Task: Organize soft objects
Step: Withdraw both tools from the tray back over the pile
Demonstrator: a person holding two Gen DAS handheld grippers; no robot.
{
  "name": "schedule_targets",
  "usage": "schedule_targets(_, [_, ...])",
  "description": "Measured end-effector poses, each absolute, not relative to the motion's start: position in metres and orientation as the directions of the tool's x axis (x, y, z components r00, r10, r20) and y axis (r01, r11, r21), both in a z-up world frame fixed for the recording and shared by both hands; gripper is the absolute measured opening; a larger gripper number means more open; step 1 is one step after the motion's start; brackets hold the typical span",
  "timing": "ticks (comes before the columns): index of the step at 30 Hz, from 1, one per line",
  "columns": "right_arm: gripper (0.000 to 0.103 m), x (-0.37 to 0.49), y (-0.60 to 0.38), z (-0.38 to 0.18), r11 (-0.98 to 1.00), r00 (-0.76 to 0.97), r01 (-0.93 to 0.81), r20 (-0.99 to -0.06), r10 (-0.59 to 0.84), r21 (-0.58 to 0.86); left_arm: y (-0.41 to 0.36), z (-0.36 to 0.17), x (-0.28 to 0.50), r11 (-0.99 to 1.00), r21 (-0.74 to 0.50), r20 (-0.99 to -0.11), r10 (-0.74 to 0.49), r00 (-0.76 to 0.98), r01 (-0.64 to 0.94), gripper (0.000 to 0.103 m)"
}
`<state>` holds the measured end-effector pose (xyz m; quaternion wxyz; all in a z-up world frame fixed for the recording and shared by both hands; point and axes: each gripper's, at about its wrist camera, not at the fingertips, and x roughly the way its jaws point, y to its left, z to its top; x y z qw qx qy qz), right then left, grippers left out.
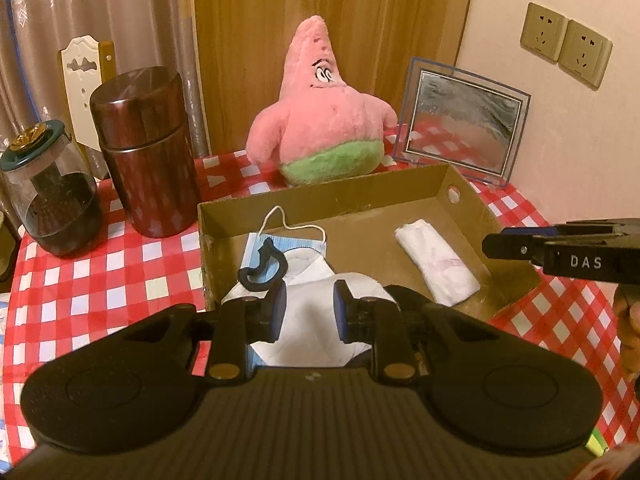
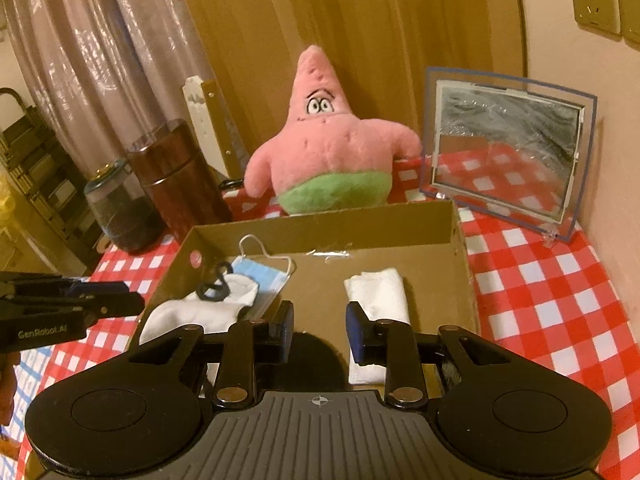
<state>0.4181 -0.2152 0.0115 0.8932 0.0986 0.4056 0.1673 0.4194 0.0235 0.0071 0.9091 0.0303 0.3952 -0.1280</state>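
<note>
— Cardboard box (image 2: 460, 216) is filling mid-frame: white sock (image 1: 320, 300), blue mask (image 2: 260, 276), folded white cloth (image 2: 380, 292) lying inside.
— Tongs?
— Right gripper (image 2: 318, 332) is standing spread, empty, over the cloth; left gripper (image 1: 310, 308) is gaping over the sock, seemingly not pinching.
— Lift clear without snagging the cloth.

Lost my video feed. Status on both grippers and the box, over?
Left hand-held gripper open over white sock. Right hand-held gripper open, empty. Sock, mask, folded cloth in cardboard box. Nothing blocking.
</note>
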Motion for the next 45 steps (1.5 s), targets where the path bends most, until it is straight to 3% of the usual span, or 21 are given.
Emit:
schedule_targets(14, [0.029, 0.358, -0.207, 0.028, 0.915, 0.580, -0.269, -0.707, 0.404, 0.302, 0.028, 0.034, 0.372, 0.962, -0.077, -0.695, -0.239, 0.678, 0.261, 0.022])
schedule_targets(31, [0.029, 0.221, -0.214, 0.083, 0.909, 0.620, -0.264, -0.666, 0.415, 0.321, 0.023, 0.074, 0.212, 0.974, -0.107, -0.631, -0.223, 0.743, 0.202, 0.028])
schedule_targets(45, [0.030, 0.120, -0.222, 0.099, 0.917, 0.637, -0.242, -0.661, 0.397, 0.317, 0.025, 0.065, 0.104, 0.982, -0.155, -0.635, -0.184, 0.750, 0.109, 0.035])
